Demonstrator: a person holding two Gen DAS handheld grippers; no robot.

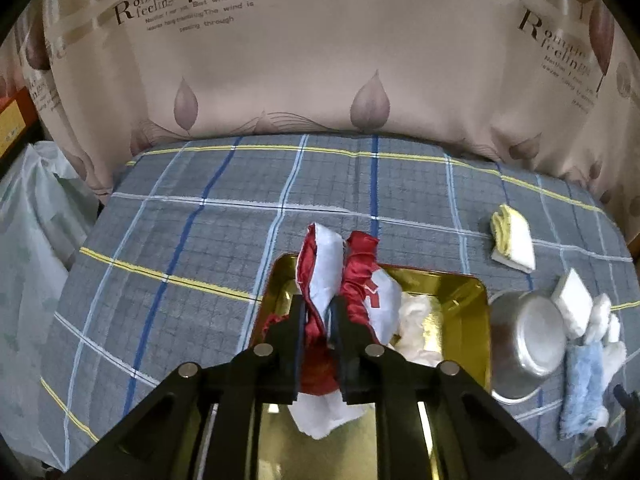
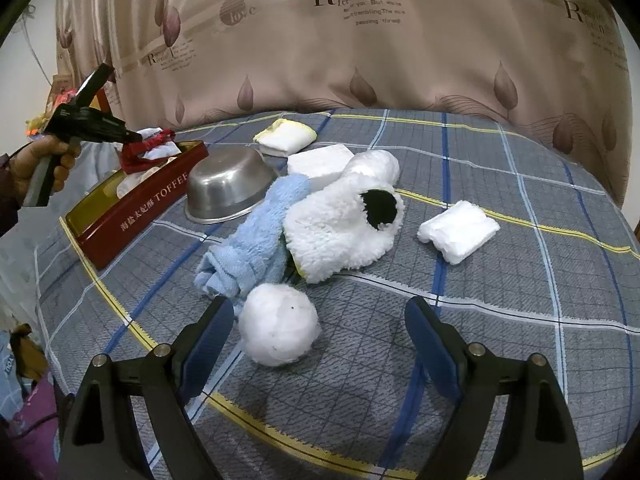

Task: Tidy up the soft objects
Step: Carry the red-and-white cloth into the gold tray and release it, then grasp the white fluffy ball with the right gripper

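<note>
My left gripper (image 1: 319, 304) is shut on a red and white satin cloth (image 1: 326, 276) that hangs over the gold inside of a red toffee tin (image 1: 460, 292). A white cloth (image 1: 416, 320) lies in the tin beside it. In the right wrist view the same gripper (image 2: 132, 140) holds the cloth above the tin (image 2: 152, 204), gripped by a person's hand. My right gripper (image 2: 320, 308) is open just above the bedspread. A white fluffy ball (image 2: 280, 330) sits between its fingers, closer to the left one and untouched. Behind the ball lie a blue towel (image 2: 256, 248) and a white fluffy piece with a black patch (image 2: 344, 232).
A steel bowl (image 2: 228, 188) lies tipped beside the tin. A white block (image 2: 318, 162), a yellow-edged white cloth (image 2: 286, 134) and a white folded pad (image 2: 458, 230) lie on the grey checked bedspread (image 2: 500, 320). A printed curtain (image 2: 400, 60) hangs behind. A plastic bag (image 1: 32, 240) sits off the left edge.
</note>
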